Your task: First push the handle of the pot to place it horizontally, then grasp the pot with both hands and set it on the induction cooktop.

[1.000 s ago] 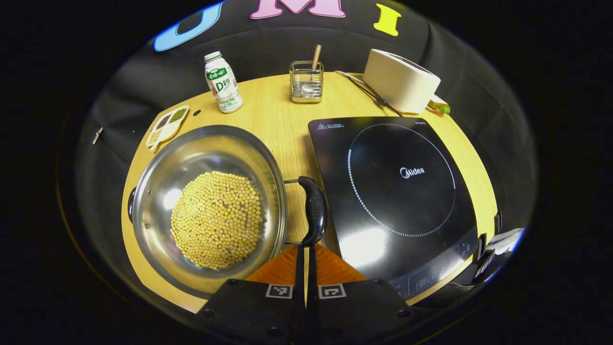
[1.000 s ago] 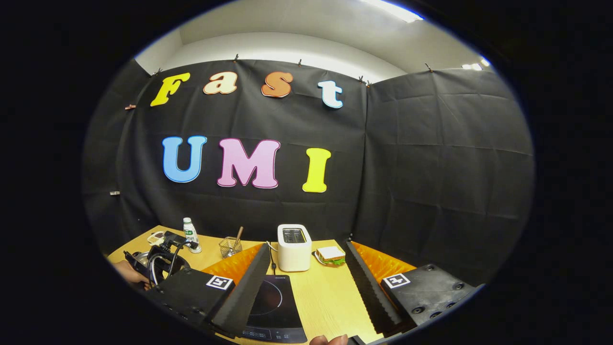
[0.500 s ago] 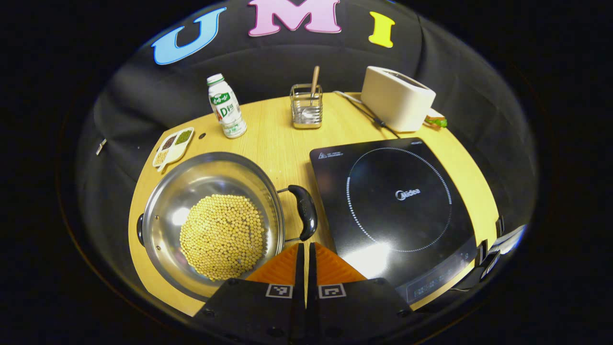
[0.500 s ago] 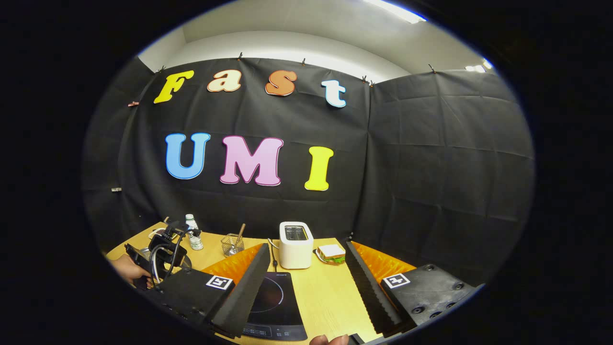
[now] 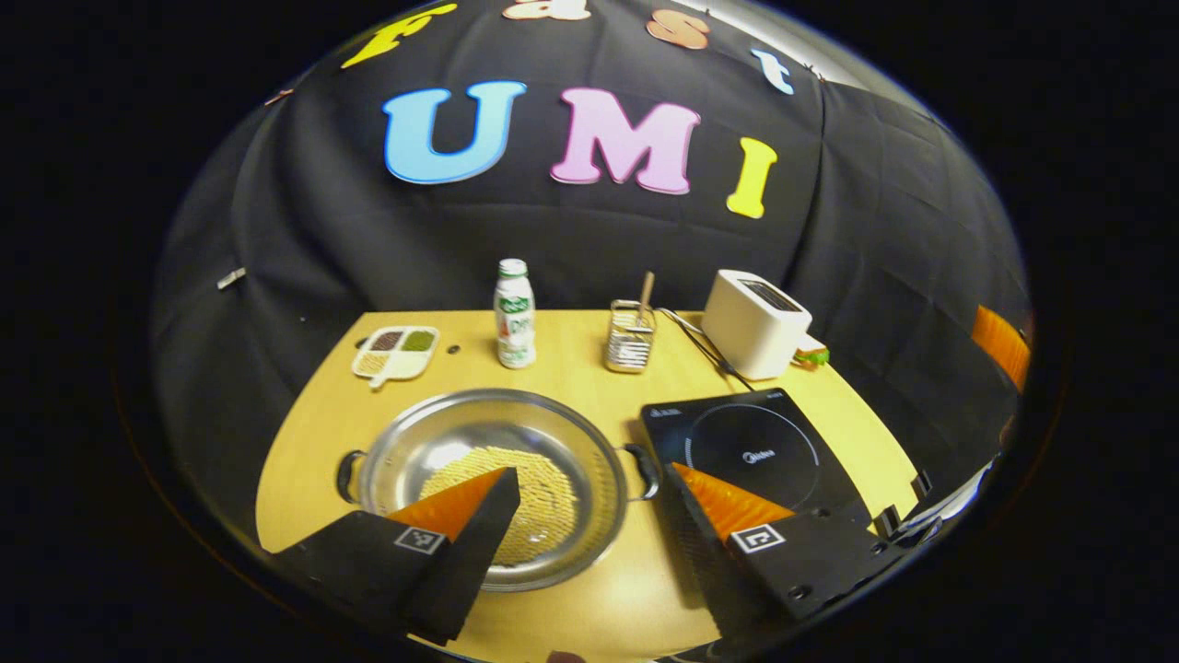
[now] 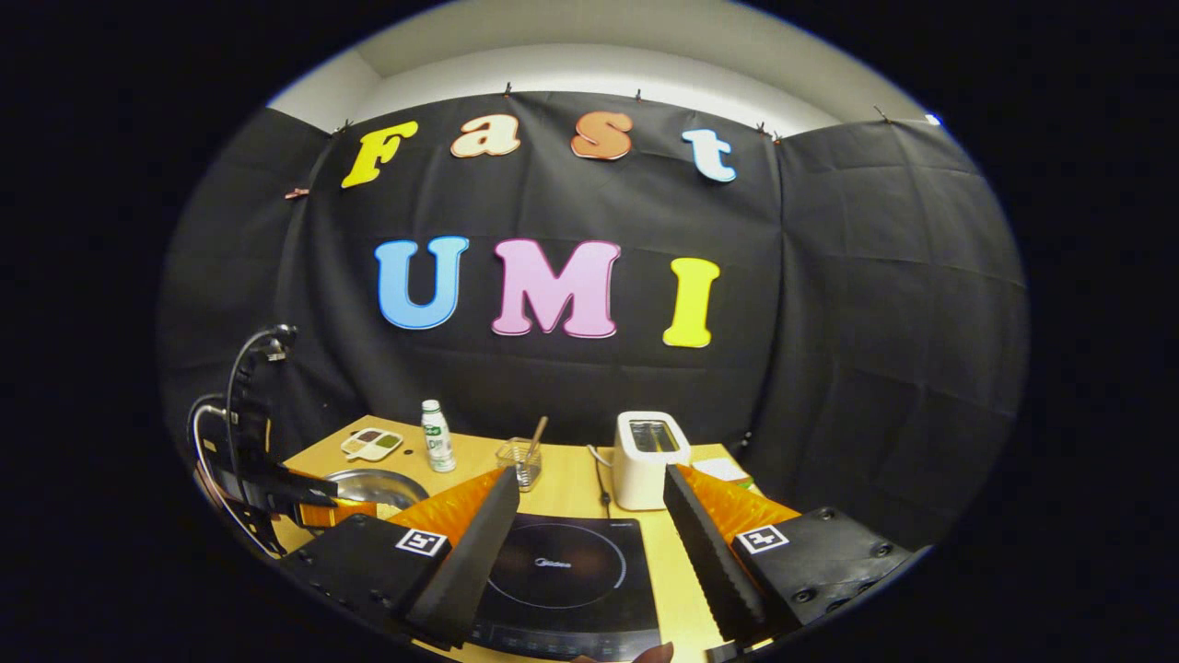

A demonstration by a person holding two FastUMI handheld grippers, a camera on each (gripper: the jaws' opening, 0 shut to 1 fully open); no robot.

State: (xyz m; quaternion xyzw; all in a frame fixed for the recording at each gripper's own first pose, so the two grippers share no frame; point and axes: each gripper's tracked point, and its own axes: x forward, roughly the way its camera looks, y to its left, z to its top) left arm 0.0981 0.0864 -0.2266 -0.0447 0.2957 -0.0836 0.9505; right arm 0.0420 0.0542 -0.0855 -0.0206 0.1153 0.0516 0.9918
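Hovering with left gripper point(image 5: 589, 502) spread wide above the pot point(image 5: 497, 483), right gripper point(image 6: 585, 516) likewise agape over the induction cooktop point(image 6: 562, 575). Sitting on the table point(image 5: 571, 387), handles pointing sideways, pot apparently awaiting the two-handed grasp. Calling next for closing onto left handle point(image 5: 346, 475) and right handle point(image 5: 645, 470).

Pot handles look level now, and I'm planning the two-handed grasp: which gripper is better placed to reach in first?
Left: the open left gripper hovers over the pot; the right gripper faces the cooktop.
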